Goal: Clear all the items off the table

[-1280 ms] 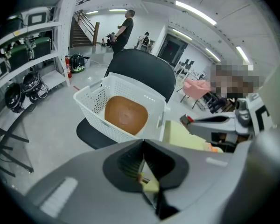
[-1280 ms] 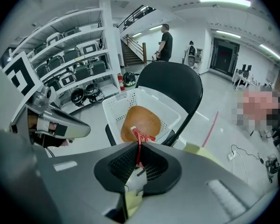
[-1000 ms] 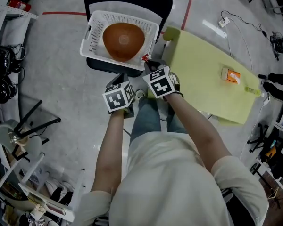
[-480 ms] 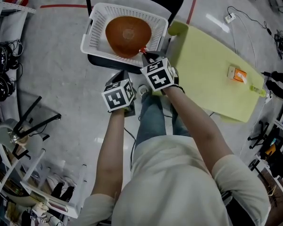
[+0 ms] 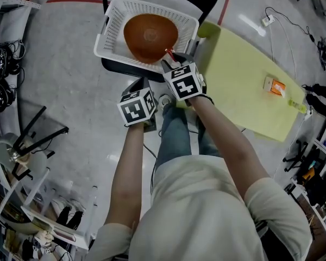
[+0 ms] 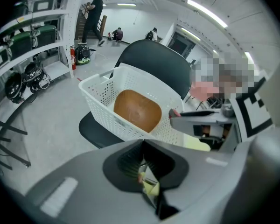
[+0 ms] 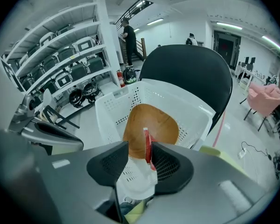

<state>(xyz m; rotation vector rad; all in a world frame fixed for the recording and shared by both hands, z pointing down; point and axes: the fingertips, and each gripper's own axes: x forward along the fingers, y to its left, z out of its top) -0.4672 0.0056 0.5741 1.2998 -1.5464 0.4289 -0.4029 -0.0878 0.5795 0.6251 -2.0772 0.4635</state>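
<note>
R gripper: jaws apart, just been opening; thin red-and-white packet between them, upright, leaning on the R pad, gap to the L pad, so not pinched.
Packet pos.: in head view at the R gripper's tips, over the near R rim of the basket, red edge up; contact w/ basket can't be told.
L gripper: jaws closed tight, nothing between; held low, beside and just L of the R one, short of the basket.
Basket: white, perforated, sitting on the seat of a black chair.
Bowl: brown wood, inside basket, filling most of the floor; packet's tip shows in front of it in R gripper view.
Table: yellow-green top, R of chair, corner near the basket.
Left on table: small orange-and-white carton, near the far R end, well apart from both grippers.
</note>
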